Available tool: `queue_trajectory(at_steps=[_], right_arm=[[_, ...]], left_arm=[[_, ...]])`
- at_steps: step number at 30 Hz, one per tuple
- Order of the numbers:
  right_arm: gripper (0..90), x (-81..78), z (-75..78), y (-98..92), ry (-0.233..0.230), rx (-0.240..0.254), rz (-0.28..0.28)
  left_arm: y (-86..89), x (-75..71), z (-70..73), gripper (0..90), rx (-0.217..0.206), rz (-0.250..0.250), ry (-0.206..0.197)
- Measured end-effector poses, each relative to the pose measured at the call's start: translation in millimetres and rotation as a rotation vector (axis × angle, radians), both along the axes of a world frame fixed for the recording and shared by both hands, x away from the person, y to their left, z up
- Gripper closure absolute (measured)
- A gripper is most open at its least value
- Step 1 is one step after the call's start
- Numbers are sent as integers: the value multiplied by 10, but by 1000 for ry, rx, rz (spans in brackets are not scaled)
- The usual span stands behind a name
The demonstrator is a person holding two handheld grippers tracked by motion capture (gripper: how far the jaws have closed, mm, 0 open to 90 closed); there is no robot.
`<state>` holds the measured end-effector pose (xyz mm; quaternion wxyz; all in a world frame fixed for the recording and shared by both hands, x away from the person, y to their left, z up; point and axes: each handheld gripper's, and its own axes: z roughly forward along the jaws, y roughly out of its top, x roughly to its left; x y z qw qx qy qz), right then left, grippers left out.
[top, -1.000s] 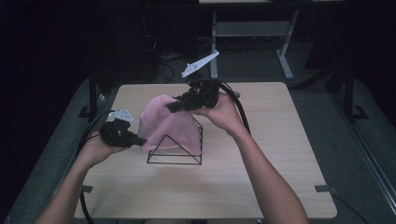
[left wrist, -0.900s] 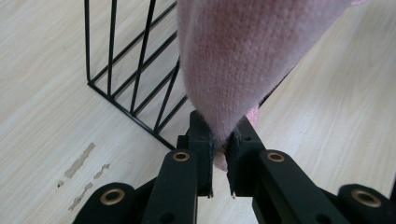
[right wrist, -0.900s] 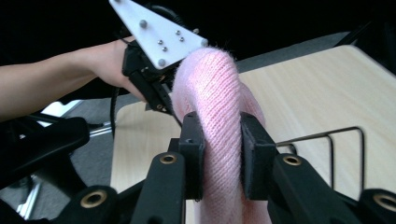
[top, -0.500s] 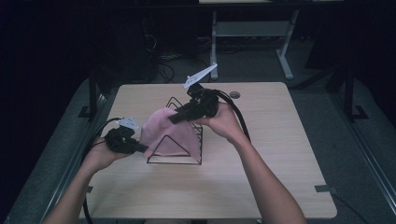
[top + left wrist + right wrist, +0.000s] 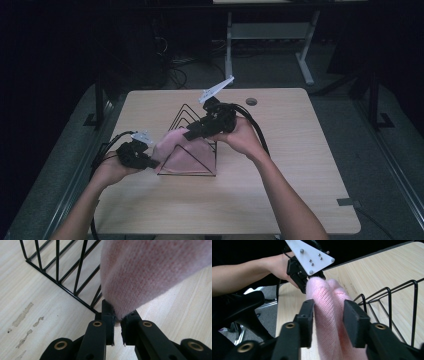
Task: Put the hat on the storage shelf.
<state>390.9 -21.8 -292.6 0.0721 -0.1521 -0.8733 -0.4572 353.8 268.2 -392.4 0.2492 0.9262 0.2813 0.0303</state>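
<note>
Centrally on the tabletop (image 5: pixel 300 165) we see a black wire rack (image 5: pixel 192 135) of triangular frames, which serves as our landmark. A pink knitted cloth (image 5: pixel 182 150) lies draped over the rack's near end, covering the front frames; whether any fold sits between the frames we cannot tell. At the rack's left near corner, the left gripper (image 5: pixel 152 163) is clamped on the cloth's lower edge; in the left gripper view its jaws pinch the fabric (image 5: pixel 150 272) just beside the rack's base wire (image 5: pixel 62 287). Above the rack, the right gripper (image 5: pixel 192 132) reaches toward the cloth's top; in the right gripper view its jaws stand on either side of a ridge of cloth (image 5: pixel 332 315), touching it, though whether they press firmly we cannot tell. Farther along that ridge, the left gripper (image 5: pixel 312 277) holds the cloth's far end.
</note>
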Motion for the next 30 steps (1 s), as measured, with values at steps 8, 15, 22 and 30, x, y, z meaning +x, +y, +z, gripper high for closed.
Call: queue_trajectory(at_steps=[8, 15, 22, 30], right_arm=[[833, -28, 6, 110, -42, -42, 3], [834, -40, -27, 129, -41, -46, 14], [834, -39, -90, 127, -26, -66, 26], [832, -48, -110, 123, -24, -53, 28]], left_arm=[[13, 1, -69, 763, -11, 6, 15], [34, 2, -53, 832, -29, 6, 11], [-20, 13, -115, 842, 17, -5, -4], [-5, 19, -123, 842, 26, -5, 5]])
